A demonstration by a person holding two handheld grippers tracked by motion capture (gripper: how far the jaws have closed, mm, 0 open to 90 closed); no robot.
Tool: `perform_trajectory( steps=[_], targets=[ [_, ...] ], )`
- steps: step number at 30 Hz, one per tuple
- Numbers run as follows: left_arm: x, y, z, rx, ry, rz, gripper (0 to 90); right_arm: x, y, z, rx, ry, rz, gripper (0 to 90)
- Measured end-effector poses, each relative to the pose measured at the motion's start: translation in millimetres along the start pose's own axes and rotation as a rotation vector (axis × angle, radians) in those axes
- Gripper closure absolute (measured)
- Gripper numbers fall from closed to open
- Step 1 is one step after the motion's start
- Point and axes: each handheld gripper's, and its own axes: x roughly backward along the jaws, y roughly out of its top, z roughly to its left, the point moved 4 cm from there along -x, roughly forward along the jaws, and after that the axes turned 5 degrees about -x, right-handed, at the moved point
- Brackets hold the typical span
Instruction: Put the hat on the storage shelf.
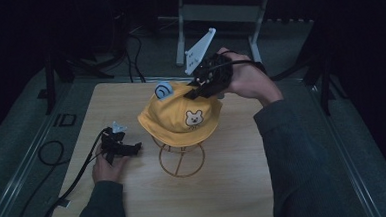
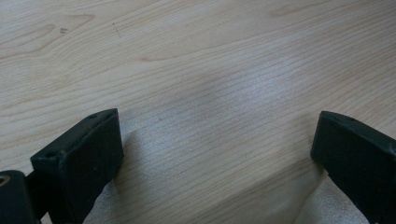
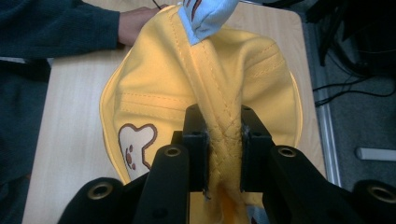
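My right claw (image 3: 223,128) pinches a fold of the hat (image 3: 154,88), and that fold hides my pads' inner faces. In the right gripper view the bottom edge cuts off the hat's brim, and the top edge crops its blue ear (image 3: 208,16). In the high view the hat covers the top of the wire stand (image 1: 181,159). My left claw (image 2: 217,154) shows its jaws cropped by the frame; my hand (image 1: 106,168) hides its grip.
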Motion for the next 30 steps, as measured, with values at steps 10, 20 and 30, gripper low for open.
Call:
perform_trajectory(
  steps=[10, 20, 30],
  targets=[
    [0.0, 0.0, 0.0, 0.0, 0.0, 0.0, 2.1, -20.4, 3.8, 6.4, 0.02, 0.033, 0.054, 76.4],
    [-0.1, 0.0, -0.1, 0.001, 0.0, -0.001, 2.1, -42.2, 6.2, 10.1, 0.024, 0.062, 0.086, 76.0],
    [-0.2, 0.1, -0.1, 0.002, 0.0, -0.002, 2.1, -51.5, 6.8, 12.2, 0.018, 0.07, 0.1, 74.3]
  ],
)
